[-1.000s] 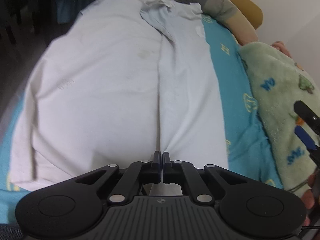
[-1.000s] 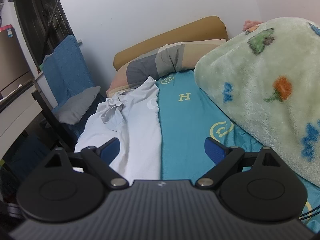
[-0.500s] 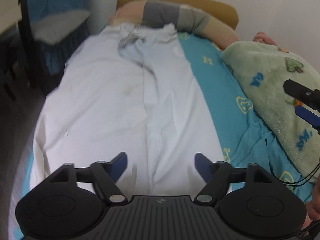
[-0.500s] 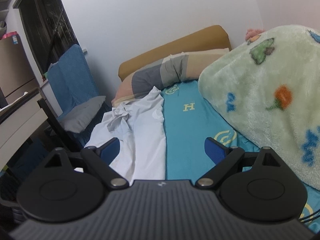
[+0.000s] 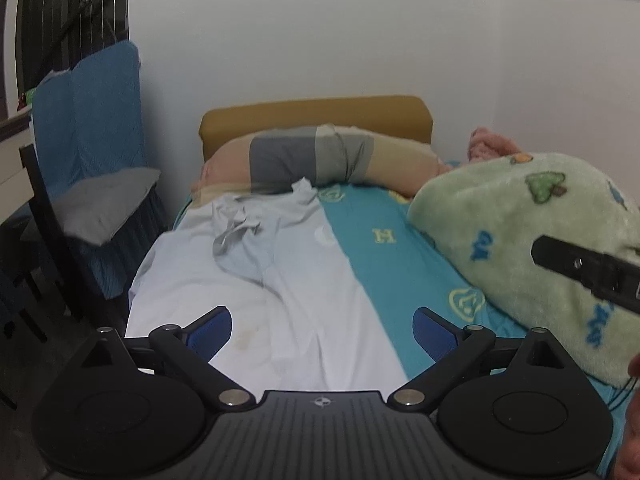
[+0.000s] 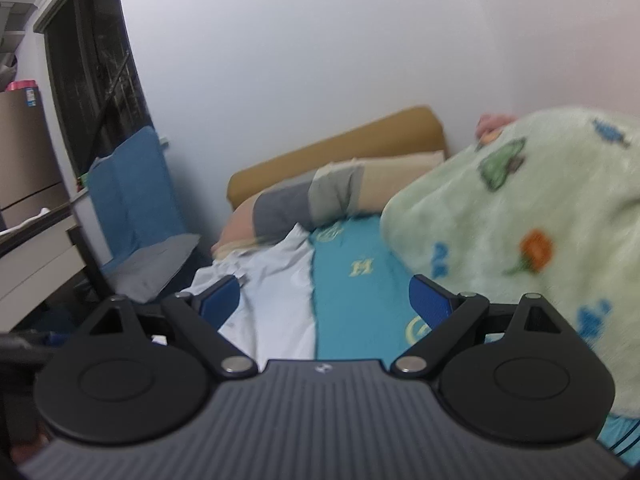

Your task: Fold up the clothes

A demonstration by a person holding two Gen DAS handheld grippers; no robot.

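Observation:
A pale white shirt [image 5: 280, 288] lies lengthwise on the left half of the bed, one side folded over onto the middle, its rumpled collar near the pillow. It also shows in the right wrist view [image 6: 276, 300]. My left gripper [image 5: 322, 326] is open and empty, raised above the shirt's near end. My right gripper [image 6: 324, 300] is open and empty, held above the teal sheet beside the shirt; part of it shows at the right of the left wrist view [image 5: 588, 268].
A teal patterned sheet [image 5: 384, 256] covers the bed. A green fleece blanket [image 5: 532, 240] is heaped on the right. A striped pillow [image 5: 320, 160] and brown headboard [image 5: 316, 114] are at the far end. A chair with a blue cover [image 5: 88, 128] stands at the left.
My left gripper was shut at the shirt's near edge, then opened, let go and lifted back and up. My right gripper stayed open and rose a little.

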